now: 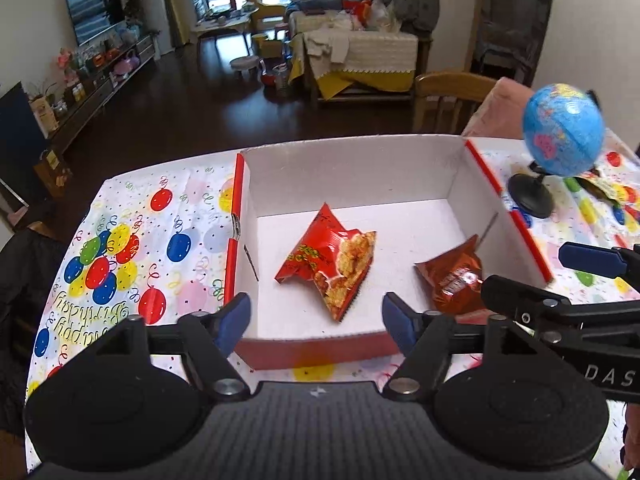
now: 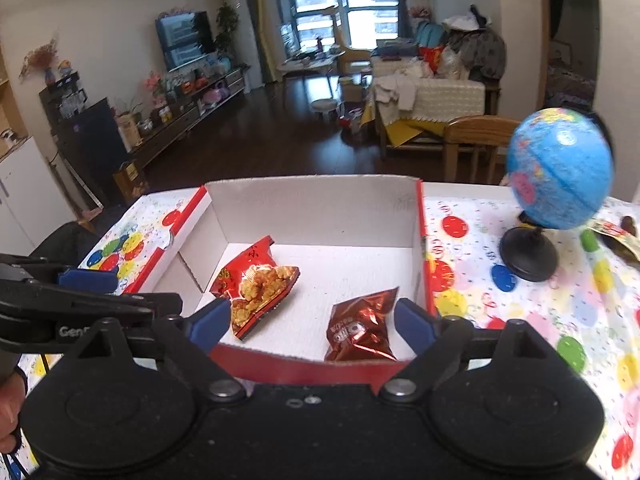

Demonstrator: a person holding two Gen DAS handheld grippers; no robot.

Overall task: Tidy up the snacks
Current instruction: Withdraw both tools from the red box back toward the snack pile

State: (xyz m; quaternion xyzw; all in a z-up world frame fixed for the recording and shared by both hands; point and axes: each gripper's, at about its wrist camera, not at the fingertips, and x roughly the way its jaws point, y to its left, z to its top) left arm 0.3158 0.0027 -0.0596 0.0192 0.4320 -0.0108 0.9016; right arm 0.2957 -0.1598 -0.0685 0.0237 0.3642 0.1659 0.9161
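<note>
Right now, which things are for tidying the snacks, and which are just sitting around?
For the job:
- white box
- red snack bag
- dark red snack bag

Just lying about:
- globe
- balloon tablecloth
- wooden chair

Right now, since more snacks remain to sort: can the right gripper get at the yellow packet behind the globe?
Probably not directly: the globe and its stand block the yellow packet; the open right gripper would need to go around.
</note>
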